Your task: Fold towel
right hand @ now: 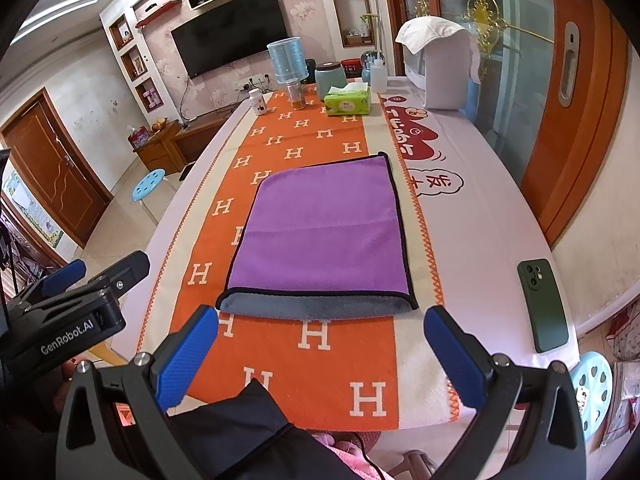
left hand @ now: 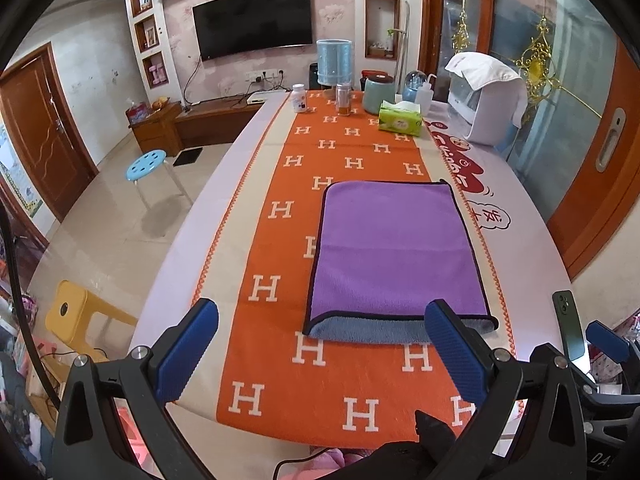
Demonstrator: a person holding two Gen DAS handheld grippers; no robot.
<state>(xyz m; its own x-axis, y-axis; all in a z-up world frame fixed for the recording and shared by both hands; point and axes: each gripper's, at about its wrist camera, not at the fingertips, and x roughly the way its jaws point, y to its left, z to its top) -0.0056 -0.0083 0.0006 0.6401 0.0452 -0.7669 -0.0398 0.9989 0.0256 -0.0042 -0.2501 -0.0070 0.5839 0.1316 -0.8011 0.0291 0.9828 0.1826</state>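
A purple towel [left hand: 396,252] with a dark edge lies folded flat on the orange H-pattern runner [left hand: 280,280]; its grey underside shows along the near edge. It also shows in the right wrist view [right hand: 324,232]. My left gripper [left hand: 322,316] is open and empty, just short of the towel's near edge. My right gripper [right hand: 320,322] is open and empty, just short of the same edge. The left gripper [right hand: 64,300] shows at the left of the right wrist view.
A dark green phone [right hand: 544,304] lies on the table at the right. At the far end stand a green tissue pack [right hand: 346,100], jars, a bottle [right hand: 258,102] and a white appliance [right hand: 444,68]. Stools stand on the floor at the left [left hand: 146,162].
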